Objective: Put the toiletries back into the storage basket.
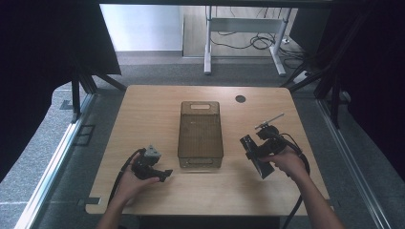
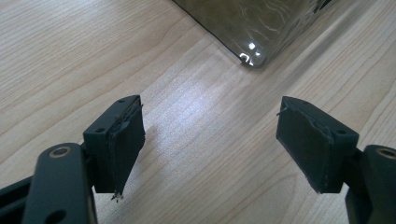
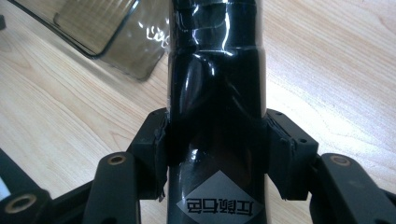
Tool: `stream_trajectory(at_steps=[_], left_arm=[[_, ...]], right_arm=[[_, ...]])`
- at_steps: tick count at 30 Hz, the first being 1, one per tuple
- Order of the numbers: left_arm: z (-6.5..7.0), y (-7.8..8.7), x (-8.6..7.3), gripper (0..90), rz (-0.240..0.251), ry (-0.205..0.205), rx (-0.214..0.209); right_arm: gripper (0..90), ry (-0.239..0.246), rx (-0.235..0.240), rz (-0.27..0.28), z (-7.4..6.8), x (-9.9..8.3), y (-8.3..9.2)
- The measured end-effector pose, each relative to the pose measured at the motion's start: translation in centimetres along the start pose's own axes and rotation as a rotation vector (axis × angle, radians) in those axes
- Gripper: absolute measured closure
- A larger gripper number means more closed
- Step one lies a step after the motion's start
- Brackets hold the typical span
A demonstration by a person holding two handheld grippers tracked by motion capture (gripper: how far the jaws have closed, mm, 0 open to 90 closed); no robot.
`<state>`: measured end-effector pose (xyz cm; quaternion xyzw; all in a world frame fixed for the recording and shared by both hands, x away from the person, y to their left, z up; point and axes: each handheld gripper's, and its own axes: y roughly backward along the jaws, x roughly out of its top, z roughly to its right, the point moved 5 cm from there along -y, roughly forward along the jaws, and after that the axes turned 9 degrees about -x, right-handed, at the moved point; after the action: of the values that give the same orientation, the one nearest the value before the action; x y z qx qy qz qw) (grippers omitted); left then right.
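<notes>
From above, your wooden table carries a smoky see-through box standing lengthwise at its middle, with a small dark round hole in the tabletop beyond it to the right. Your left hand holds the left gripper near the box's near left corner. Your right hand holds the right gripper to the right of the box, with a long black packet lying across its jaws.
</notes>
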<state>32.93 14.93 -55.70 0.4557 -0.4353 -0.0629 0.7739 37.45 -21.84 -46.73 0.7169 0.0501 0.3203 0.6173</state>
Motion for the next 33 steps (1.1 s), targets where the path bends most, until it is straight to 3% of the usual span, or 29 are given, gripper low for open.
stream_trajectory(at_steps=[33], left_arm=[[0.1, -0.3, -0.1, 23.9, -0.006, -0.001, -0.003]], right_arm=[[46.3, -0.052, 0.052, 0.02, -0.8, 4.4, 1.2]])
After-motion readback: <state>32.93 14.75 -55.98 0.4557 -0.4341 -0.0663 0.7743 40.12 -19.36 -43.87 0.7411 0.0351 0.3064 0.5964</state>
